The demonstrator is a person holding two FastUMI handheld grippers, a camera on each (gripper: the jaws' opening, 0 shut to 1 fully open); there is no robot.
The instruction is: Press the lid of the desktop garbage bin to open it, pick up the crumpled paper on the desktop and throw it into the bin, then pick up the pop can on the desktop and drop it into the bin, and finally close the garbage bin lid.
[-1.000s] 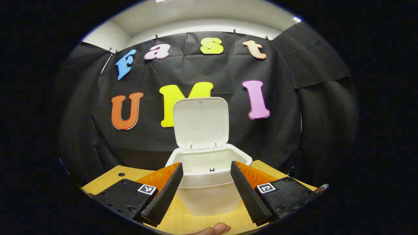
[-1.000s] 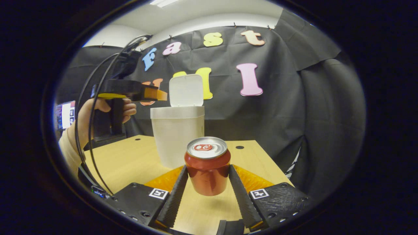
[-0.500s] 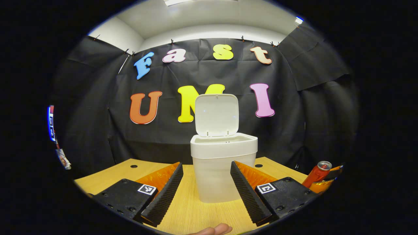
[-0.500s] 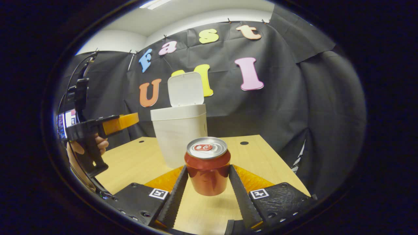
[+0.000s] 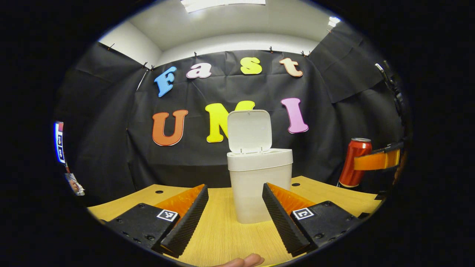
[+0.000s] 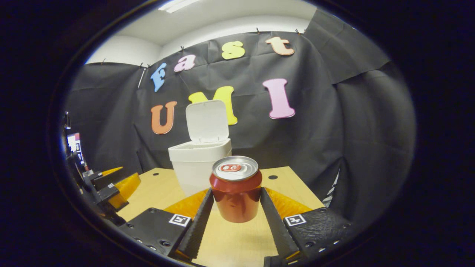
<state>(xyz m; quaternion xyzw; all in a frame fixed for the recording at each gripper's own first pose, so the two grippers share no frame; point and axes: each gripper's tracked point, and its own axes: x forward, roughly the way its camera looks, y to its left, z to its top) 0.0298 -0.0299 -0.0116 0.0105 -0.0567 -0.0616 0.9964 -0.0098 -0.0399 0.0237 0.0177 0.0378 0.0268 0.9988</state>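
Note:
A white desktop bin (image 5: pixel 259 189) (image 6: pixel 196 168) stands on the wooden table with its lid (image 5: pixel 249 131) (image 6: pixel 206 121) raised upright. My right gripper (image 6: pixel 235 211) is shut on a red pop can (image 6: pixel 235 193), held upright above the table, in front of the bin. In the left gripper view the can (image 5: pixel 353 163) hangs in the air at the right, beside the bin, with the right gripper's finger (image 5: pixel 376 160) on it. My left gripper (image 5: pixel 234 218) is open and holds nothing, low over the table and back from the bin. In the right gripper view the left gripper (image 6: pixel 115 185) sits at the far left.
The wooden table (image 5: pixel 222 233) has small round holes (image 5: pixel 159 192) near its back edge. Black cloth closes the back and sides. A thumb tip (image 5: pixel 243 260) shows at the bottom of the left gripper view. A lit screen (image 5: pixel 58 141) is at the far left.
My left gripper has pulled back from over the bin and come down low over the table. My right gripper has lifted the can higher, and the bin now looks lower in its view.

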